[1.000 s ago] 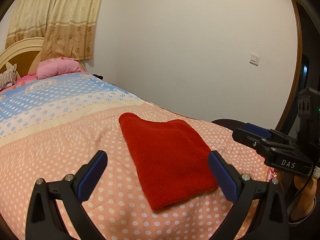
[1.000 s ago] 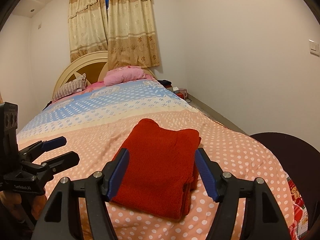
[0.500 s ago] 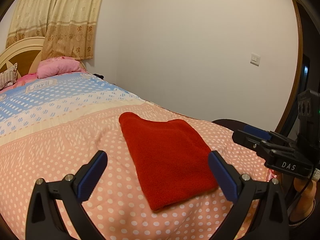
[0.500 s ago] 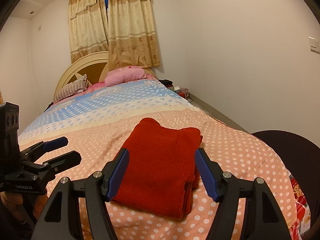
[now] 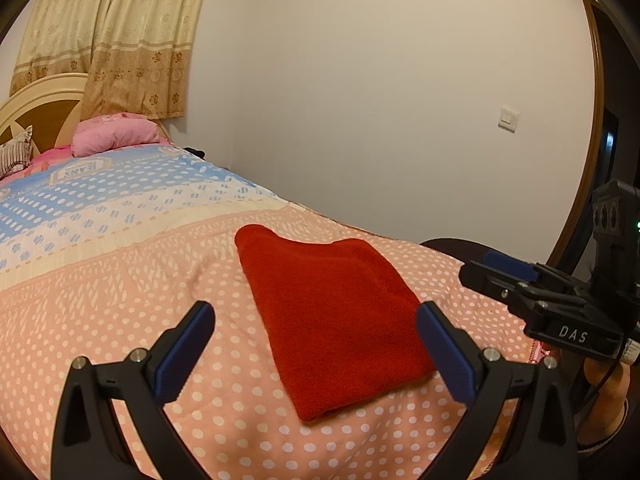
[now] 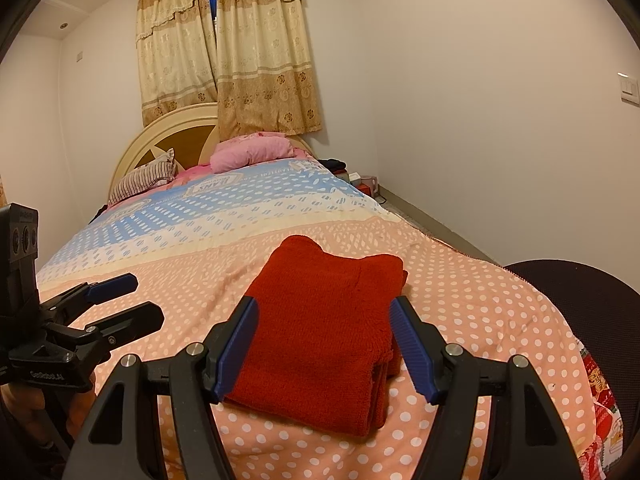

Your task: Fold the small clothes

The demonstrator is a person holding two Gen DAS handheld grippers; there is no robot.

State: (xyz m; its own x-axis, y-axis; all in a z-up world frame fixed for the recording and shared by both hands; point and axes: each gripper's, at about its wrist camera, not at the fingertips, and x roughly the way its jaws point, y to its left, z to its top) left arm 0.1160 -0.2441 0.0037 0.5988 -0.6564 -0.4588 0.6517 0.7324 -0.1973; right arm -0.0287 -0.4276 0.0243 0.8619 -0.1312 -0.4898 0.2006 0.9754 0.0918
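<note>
A red knitted garment [image 5: 332,320] [image 6: 324,332] lies folded into a thick rectangle on the pink dotted bedspread [image 5: 120,312] [image 6: 480,312], its stacked layers showing at the near right corner. My left gripper [image 5: 316,344] hovers open above the near edge of the bed, its blue pads wide apart and empty, the garment beyond them. My right gripper [image 6: 324,344] is also open and empty, held just short of the garment's near edge. Each gripper appears from the side in the other's view: the right gripper [image 5: 504,276] and the left gripper [image 6: 132,300].
The bed stretches away to a round headboard [image 6: 176,136] with a pink pillow [image 6: 252,152] and a striped pillow [image 6: 144,176]. A wall [image 5: 380,100] runs along the bed's right side. A dark round chair [image 6: 592,304] stands at the foot on the right.
</note>
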